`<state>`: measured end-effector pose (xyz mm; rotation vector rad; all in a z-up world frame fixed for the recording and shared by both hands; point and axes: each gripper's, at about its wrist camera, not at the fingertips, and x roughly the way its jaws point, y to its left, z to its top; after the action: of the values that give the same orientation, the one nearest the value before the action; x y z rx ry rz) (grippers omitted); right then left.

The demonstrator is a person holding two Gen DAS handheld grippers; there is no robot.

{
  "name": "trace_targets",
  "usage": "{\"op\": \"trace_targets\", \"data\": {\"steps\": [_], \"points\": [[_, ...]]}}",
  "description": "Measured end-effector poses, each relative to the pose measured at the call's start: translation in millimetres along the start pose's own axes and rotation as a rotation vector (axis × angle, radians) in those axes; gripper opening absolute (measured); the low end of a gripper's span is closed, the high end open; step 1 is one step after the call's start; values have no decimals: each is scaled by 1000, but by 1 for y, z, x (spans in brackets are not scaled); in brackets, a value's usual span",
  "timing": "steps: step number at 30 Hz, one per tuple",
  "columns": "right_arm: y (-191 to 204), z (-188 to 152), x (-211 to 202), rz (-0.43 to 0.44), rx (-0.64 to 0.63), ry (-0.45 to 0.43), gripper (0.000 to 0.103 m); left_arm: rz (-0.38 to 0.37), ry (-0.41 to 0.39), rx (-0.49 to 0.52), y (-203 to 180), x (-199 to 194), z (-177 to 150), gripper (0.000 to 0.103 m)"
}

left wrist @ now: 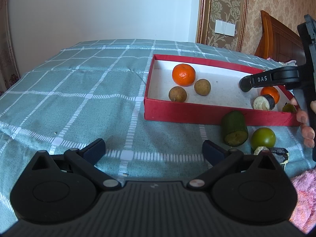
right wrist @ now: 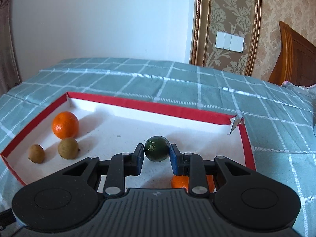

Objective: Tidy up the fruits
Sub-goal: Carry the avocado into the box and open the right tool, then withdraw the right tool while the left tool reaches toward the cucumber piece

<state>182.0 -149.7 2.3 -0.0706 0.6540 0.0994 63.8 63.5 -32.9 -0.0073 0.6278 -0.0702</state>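
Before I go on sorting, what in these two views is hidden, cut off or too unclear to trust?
- Second orange, right wrist view: mostly behind the right gripper, which holds a dark green fruit.
- Small green piece in the red box, left wrist view: half hidden by the box wall and the hand.
- Dark cut piece, left wrist view: partly behind the left gripper.
- Whether the held fruit touches the box floor: cannot tell.

wall: plain white wall (right wrist: 98,19) standing ahead of the tongs | right: beige damask wallpaper panel (right wrist: 227,19) showing a white switch plate (right wrist: 229,41) | far right: brown wooden headboard (right wrist: 294,59) rising | below: teal checked bedspread (right wrist: 177,79) lying in daylight
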Motion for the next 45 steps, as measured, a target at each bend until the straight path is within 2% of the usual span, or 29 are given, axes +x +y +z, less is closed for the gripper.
{"op": "trace_targets", "data": {"steps": [8, 11, 19, 20, 23, 26, 32, 35, 38, 41, 45], "points": [[2, 0, 0, -1, -14, -2, 28, 0, 0, 0, 0, 0, 0, 103], [-3, -1, -7, 18, 18, -4, 28, 0, 0, 0, 0, 0, 0, 103], [-13, -23, -70, 64, 56, -116, 28, -5, -2, -7, 1, 0, 0, 103], [-14, -29, -79, 71, 61, -130, 31, -6, -3, -8, 1, 0, 0, 103], [-21, -53, -103, 92, 50, -167, 58, -5, -2, -8, 1, 0, 0, 103], [-23, -75, -121, 103, 8, -201, 61, -1, 0, -2, 1, 0, 0, 103], [-26, -90, -119, 138, 15, -144, 61, -6, -3, -8, 1, 0, 0, 103], [-29, -92, -114, 111, 37, -114, 61, -21, -13, -21, 3, -2, -1, 103], [-34, -95, -111, 104, 67, -92, 68, -37, -21, -43, 3, -6, -1, 103], [-35, -97, -109, 109, 77, -71, 74, -88, -25, -54, -3, -11, 4, 103], [-36, -97, -104, 114, 80, -34, 76, -136, -10, -59, -15, -11, 16, 103]]}}
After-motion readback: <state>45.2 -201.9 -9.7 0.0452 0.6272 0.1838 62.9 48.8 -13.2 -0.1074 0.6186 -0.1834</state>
